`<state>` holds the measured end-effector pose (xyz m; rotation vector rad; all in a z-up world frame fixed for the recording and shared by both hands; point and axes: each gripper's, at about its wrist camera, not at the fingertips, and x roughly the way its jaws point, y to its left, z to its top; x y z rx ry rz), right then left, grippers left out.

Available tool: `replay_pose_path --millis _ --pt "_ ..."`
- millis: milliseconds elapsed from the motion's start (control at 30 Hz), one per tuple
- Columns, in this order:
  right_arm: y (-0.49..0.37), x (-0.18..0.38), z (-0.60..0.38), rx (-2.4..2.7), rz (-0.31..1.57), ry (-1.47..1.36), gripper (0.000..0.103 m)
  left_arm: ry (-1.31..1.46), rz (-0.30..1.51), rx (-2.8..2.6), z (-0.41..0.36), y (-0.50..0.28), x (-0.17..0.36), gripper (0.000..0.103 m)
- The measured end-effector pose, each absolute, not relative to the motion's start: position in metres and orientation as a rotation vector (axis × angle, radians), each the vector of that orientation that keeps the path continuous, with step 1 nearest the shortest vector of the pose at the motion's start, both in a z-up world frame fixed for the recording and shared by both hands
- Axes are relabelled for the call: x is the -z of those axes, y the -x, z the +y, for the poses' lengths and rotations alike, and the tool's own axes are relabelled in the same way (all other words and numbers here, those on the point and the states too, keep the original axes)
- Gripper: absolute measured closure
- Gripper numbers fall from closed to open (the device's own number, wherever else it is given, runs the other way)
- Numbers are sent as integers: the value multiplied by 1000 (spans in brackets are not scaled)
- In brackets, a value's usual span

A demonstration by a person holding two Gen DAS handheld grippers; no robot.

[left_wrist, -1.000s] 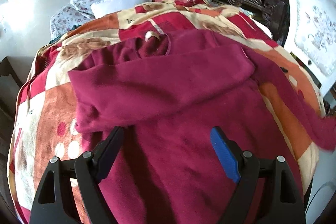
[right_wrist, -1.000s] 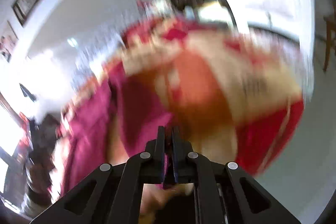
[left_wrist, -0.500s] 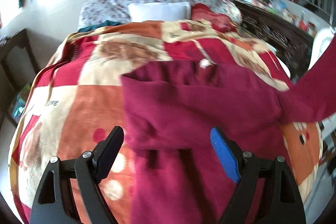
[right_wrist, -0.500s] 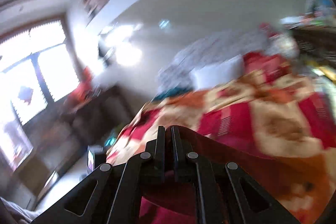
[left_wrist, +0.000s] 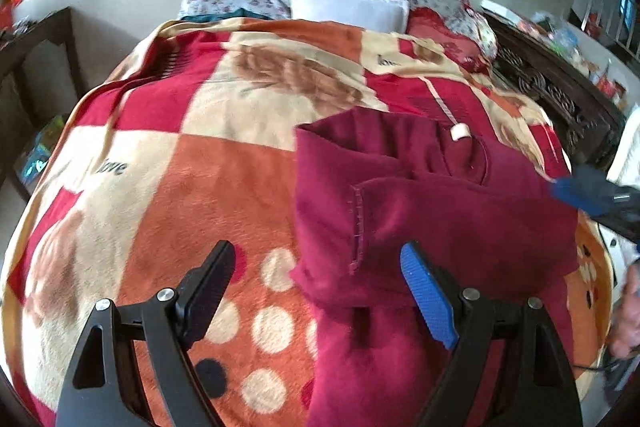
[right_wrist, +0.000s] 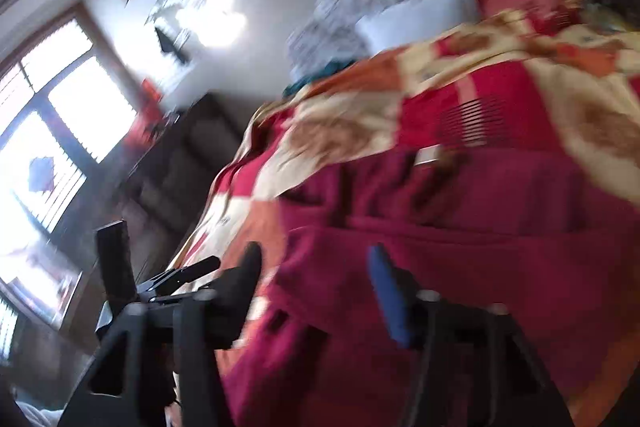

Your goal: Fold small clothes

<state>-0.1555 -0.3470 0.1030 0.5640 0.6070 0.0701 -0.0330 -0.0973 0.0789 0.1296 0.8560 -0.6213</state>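
Since a second ago the right tool (right_wrist: 312, 291) has carried the sleeve across the sweater (left_wrist: 432, 203) and its jaws have just been opening; nothing is pinched between them now. It shows at the right edge of the left wrist view. Left tool (left_wrist: 316, 291) hangs wide open and empty over the sweater's left edge. Both sleeves look folded in across the chest, so the sleeve step seems done; next probably calls for gripping the hem and bringing it up to the collar. Sweater lies on the blanket (left_wrist: 192, 187) of the bed. No containers are in view.

"love" on the blanket (left_wrist: 224, 187)
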Motion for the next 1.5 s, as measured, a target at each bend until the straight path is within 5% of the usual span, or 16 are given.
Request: replay_pose_path --millis 267,333,400,500,633,900,933,1000,1067,1100,1200,1233,1267,1300,1500 --pt "220 -85 -399 100 676 -580 36 -253 859 559 -152 12 -43 20" --pt "227 -76 -411 122 671 -610 36 -223 846 551 -156 8 -42 40" --pt "236 -76 -422 170 666 -604 36 -198 861 558 -157 6 -44 82" --pt "241 -85 -434 306 690 -528 40 -143 868 578 -152 5 -56 103" --pt "234 -94 -436 322 705 -451 54 -97 771 529 -128 2 -87 103" --pt "217 -82 -420 268 736 -447 55 -74 884 563 -117 -10 -68 98" --pt "217 -80 -418 261 743 -444 55 -80 887 575 -119 -9 -66 94" --pt "220 -77 -416 250 753 -445 55 -112 879 591 -126 -4 -62 61" --pt "225 -77 -416 253 750 -449 55 -125 858 601 -134 0 -61 41" --pt "227 -76 -418 255 748 -458 55 -135 852 615 -140 2 -60 38" --pt "233 -74 -422 270 756 -474 55 -177 876 615 -157 3 -50 41" --pt "234 -73 -423 275 759 -473 55 -189 888 616 -161 2 -45 49" --pt "237 -73 -424 279 761 -474 55 -197 902 619 -164 1 -41 80" --pt "238 -73 -424 280 762 -475 55 -205 920 611 -167 0 -38 91" --pt "236 -81 -427 291 745 -459 55 -100 859 636 -143 0 -72 94"
